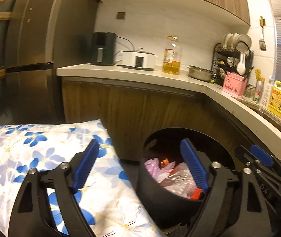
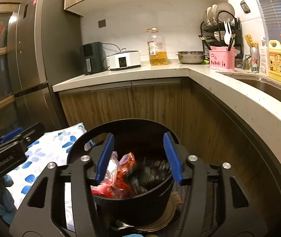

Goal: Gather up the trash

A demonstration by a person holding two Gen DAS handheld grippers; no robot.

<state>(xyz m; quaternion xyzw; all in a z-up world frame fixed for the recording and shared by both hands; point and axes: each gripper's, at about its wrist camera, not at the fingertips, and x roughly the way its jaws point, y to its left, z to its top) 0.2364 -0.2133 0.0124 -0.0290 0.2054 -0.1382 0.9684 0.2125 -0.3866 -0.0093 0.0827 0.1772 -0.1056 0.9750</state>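
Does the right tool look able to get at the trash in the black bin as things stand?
Probably yes: the right tool hangs open directly above the black bin, whose top is uncovered, with the trash exposed.

Bin (image 2: 132, 203): I see it on the floor in the inner corner of the counter (image 2: 160, 69), cabinets behind and to its right.
Trash (image 2: 120, 177): inside the bin, piled toward its near left side.
Cloth-covered surface (image 1: 31, 158): just left of the bin.
My left gripper (image 1: 140, 167): one finger above the cloth, the other above the bin.
My right gripper (image 2: 140, 156): above the bin's mouth.
Fridge (image 2: 35, 49): left of the counter's end.
Oil bottle (image 2: 157, 47): on the counter, between the cooker (image 2: 124, 60) on its left and the metal bowl (image 2: 190, 57) on its right.
Sink (image 2: 268, 88): set in the counter's right run.
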